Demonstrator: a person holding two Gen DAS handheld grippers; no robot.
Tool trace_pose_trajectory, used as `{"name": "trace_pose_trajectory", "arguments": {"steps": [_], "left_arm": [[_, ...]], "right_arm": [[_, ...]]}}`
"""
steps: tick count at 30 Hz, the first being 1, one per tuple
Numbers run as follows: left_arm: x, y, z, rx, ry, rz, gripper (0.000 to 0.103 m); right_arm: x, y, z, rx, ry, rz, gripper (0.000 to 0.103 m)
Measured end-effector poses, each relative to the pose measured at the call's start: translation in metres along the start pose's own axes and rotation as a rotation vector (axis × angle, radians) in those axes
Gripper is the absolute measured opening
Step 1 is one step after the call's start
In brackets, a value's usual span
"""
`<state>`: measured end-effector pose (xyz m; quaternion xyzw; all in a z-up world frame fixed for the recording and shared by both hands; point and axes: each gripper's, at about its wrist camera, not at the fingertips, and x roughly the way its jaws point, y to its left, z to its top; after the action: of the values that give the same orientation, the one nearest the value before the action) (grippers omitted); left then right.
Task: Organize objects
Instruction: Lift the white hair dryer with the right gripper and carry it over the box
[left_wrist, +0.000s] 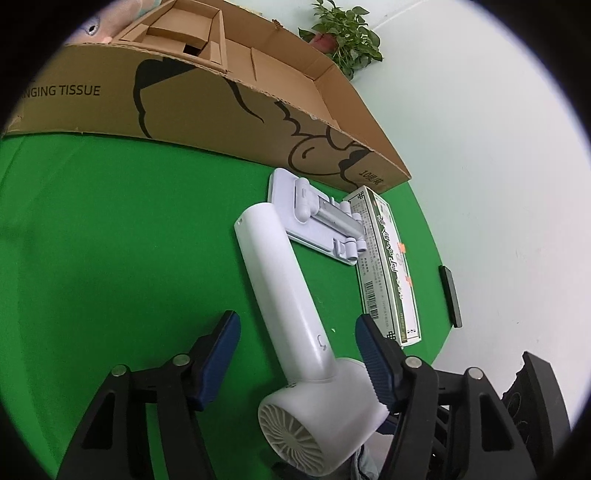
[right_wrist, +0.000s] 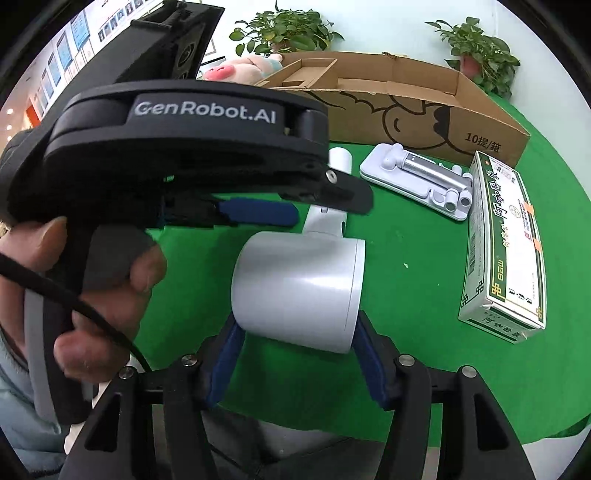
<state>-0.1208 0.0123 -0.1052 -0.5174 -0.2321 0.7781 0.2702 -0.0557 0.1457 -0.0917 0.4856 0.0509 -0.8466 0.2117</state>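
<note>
Now both sets of jaws bracket the white hair dryer (left_wrist: 291, 317): right gripper (right_wrist: 295, 354) pinching its head, left gripper (left_wrist: 295, 354) spread around its handle, needing closure before lifting.

The cardboard box (left_wrist: 207, 107) reads "NGING TISSUE" and "10提/箱"; the left tongs (right_wrist: 258, 212) read "GenRobot.AI".

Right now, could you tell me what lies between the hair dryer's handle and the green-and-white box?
The folded white phone stand, clearest in the left wrist view, between hair dryer and box.
</note>
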Motion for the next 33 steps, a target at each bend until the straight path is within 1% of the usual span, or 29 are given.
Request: {"name": "trace_pose_trajectory", "arguments": {"steps": [2, 4, 5, 10, 14, 18, 21, 25, 29, 30, 33], "left_arm": [[0.002, 0.003, 0.002, -0.016, 0.016, 0.006, 0.041], [0.004, 0.008, 0.004, -0.048, 0.036, -0.031, 0.037], [0.004, 0.009, 0.004, -0.053, 0.036, -0.035, 0.037], [0.001, 0.004, 0.000, -0.022, 0.034, -0.009, 0.036], [-0.006, -0.005, -0.003, 0.031, 0.024, 0.012, 0.035], [-0.018, -0.011, 0.002, 0.049, -0.013, -0.005, 0.035], [-0.029, -0.019, 0.006, 0.087, -0.043, -0.001, 0.034], [-0.039, -0.029, 0.011, 0.133, -0.053, -0.008, 0.032], [-0.047, -0.040, 0.014, 0.183, -0.071, -0.001, 0.031], [-0.041, -0.048, 0.018, 0.191, -0.076, 0.000, 0.031], [-0.045, -0.055, 0.024, 0.211, -0.089, 0.003, 0.031]], "right_arm": [[0.002, 0.000, 0.004, 0.009, 0.006, 0.003, 0.059], [0.002, 0.001, 0.005, 0.005, 0.007, -0.008, 0.058], [0.002, 0.002, 0.005, 0.002, 0.007, -0.012, 0.058], [-0.001, 0.006, 0.003, -0.003, -0.005, -0.034, 0.057], [-0.004, 0.011, 0.001, 0.005, -0.014, -0.041, 0.057], [-0.012, 0.016, 0.003, 0.003, -0.060, -0.051, 0.056], [-0.021, 0.020, 0.008, -0.005, -0.105, -0.064, 0.056], [-0.027, 0.020, 0.014, 0.001, -0.135, -0.075, 0.056], [-0.038, 0.019, 0.010, -0.001, -0.163, -0.096, 0.056], [-0.035, 0.015, 0.018, -0.001, -0.169, -0.098, 0.056], [-0.042, 0.016, 0.023, -0.004, -0.196, -0.110, 0.056]]}}
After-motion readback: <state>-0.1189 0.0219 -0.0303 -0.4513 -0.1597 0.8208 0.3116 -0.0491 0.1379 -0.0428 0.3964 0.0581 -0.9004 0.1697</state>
